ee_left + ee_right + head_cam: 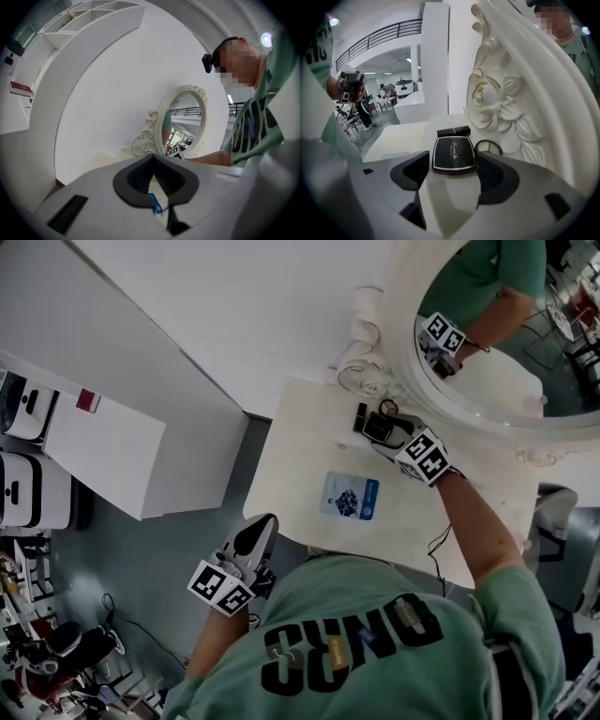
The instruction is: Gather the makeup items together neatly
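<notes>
Grouping seems underway: right gripper [452,174], jaws wide, frames the black compact [453,154] beside the black tube [453,131]; the stray blue packet [350,496] needs fetching; left gripper [153,161] is closed, empty.

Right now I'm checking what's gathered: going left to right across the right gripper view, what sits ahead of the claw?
Black square compact → round black-rimmed item → carved white mirror frame. The black tube lies behind the compact, so it's left out.

Glossy black compact [453,154], matt white table [300,446], glass mirror [502,362]
</notes>
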Demonstrator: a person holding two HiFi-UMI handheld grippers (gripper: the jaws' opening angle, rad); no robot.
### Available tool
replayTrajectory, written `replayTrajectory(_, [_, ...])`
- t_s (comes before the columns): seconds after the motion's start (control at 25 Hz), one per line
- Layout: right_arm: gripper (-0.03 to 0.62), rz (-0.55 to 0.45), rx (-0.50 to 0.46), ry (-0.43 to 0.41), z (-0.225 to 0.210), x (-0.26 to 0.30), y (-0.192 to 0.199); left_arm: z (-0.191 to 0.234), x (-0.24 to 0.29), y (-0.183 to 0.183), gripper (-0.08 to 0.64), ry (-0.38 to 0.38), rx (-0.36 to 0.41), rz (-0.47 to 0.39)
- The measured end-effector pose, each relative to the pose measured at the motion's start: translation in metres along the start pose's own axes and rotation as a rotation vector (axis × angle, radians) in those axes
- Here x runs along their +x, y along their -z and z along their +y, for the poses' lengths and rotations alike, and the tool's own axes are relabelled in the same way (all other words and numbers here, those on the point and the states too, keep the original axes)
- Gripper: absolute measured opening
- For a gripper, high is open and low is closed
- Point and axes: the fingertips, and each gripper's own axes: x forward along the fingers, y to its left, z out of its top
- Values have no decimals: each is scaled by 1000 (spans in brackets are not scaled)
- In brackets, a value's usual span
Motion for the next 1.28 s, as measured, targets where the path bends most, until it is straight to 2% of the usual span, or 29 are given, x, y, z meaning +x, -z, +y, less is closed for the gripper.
replayTrajectory(0.2, [304,21,5,-2,3,3,6,-5,0,1,8,7,0,3])
replayTrajectory(0.36, [284,19,46,-10,0,2,4,-12,1,3,8,15,3,4])
replayTrajectory(0.6, [283,-86,14,-15,33,-68,-6,-33,13,2,8,64,37,6])
replayTrajectory(0.68, [284,-91,9,-25,55,-95,12,-41,23,4,8,90,39,7])
replayTrajectory(0.8, [284,-35,32,-38,90,-114,68,-59,38,10,8,141,42,29])
replayTrajectory(0.92, [284,48,62,-44,113,-112,129,-77,51,21,8,179,44,57])
replayTrajectory(1.08, [284,170,42,-23,125,-95,196,-97,62,34,8,212,56,95])
replayTrajectory(1.16, [288,196,37,-18,131,-89,214,-105,65,37,8,224,66,111])
replayTrajectory(1.28, [299,168,48,-18,131,-96,212,-115,68,40,8,237,73,116])
